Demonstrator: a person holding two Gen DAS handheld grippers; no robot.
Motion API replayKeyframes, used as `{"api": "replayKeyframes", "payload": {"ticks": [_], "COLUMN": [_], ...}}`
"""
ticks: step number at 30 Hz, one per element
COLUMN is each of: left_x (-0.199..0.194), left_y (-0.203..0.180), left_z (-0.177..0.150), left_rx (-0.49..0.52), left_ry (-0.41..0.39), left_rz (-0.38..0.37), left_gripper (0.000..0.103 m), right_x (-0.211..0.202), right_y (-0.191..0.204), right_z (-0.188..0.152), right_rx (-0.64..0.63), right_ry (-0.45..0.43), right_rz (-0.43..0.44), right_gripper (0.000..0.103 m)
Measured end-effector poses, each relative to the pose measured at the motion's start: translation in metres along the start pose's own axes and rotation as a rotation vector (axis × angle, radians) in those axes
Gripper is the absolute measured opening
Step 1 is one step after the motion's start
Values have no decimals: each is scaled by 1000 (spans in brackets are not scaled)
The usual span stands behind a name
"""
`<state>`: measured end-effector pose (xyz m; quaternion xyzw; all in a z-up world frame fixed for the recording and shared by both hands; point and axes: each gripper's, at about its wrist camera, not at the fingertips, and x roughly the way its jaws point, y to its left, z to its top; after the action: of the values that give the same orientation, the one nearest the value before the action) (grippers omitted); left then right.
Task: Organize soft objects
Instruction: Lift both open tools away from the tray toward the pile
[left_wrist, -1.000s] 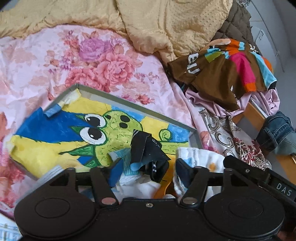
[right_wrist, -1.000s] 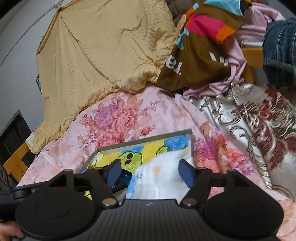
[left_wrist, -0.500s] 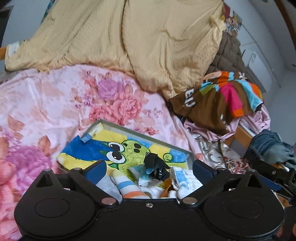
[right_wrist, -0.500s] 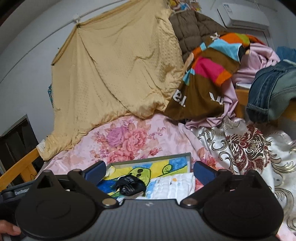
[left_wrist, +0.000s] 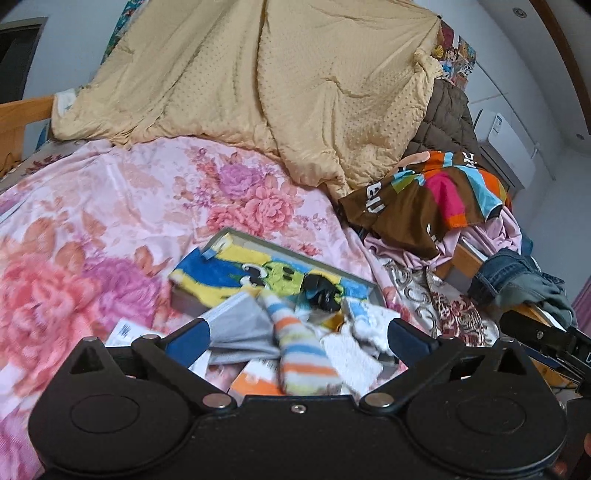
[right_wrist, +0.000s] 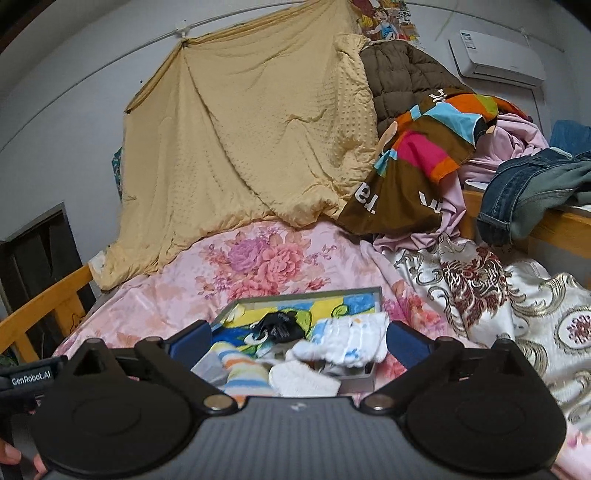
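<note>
A shallow grey box (left_wrist: 295, 246) lies on the flowered bedspread. It holds a blue, yellow and green cartoon towel (left_wrist: 221, 275), a small black cloth piece (left_wrist: 324, 292), a striped sock (left_wrist: 300, 356), a grey cloth (left_wrist: 240, 328) and a white quilted cloth (left_wrist: 371, 321). My left gripper (left_wrist: 297, 338) hangs open, back from the box's near side and above it, with nothing in its jaws. My right gripper (right_wrist: 299, 339) is open too and holds nothing. In its view the box (right_wrist: 314, 295), black piece (right_wrist: 277, 326), white cloth (right_wrist: 351, 336) and sock (right_wrist: 240, 369) lie beyond its fingers.
A yellow quilt (left_wrist: 295, 92) hangs behind the bed. To the right are a brown multicoloured garment (left_wrist: 424, 195), a brocade cloth (right_wrist: 480, 288) and jeans (right_wrist: 524, 192) over a wooden rail. A wooden bed frame (right_wrist: 44, 306) runs along the left. A paper slip (left_wrist: 123, 330) lies near the box.
Both pairs of jaws have spread wider, and both grippers have drawn back and upward from the box. The black piece and the white cloth that were between the fingers now lie in the box.
</note>
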<state>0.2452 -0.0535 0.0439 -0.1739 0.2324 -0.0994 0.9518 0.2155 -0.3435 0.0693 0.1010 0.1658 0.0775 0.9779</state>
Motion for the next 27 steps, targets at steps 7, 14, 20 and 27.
{"api": "replayKeyframes", "payload": {"ticks": [7,14,20,27], "left_x": [-33,-57,-62,-49], "left_y": [11,26,43,59], "left_z": [-15,-31,-42,-51], "left_rx": [30,82,130,171], "left_ry": [22,50,79,130], "left_rz": [17,31,39,30], "left_gripper": [102,102,102,102], "right_x": [-22,-27,-21,5], "right_y": [19,26,42,71], "right_z": [-18,-42,-69,-97], "right_rx": [-16,42,-21,-156], "right_ry": [-7,70,174,313], "right_rz": [2,41,22,19], "right_gripper": [103,103,103,103]}}
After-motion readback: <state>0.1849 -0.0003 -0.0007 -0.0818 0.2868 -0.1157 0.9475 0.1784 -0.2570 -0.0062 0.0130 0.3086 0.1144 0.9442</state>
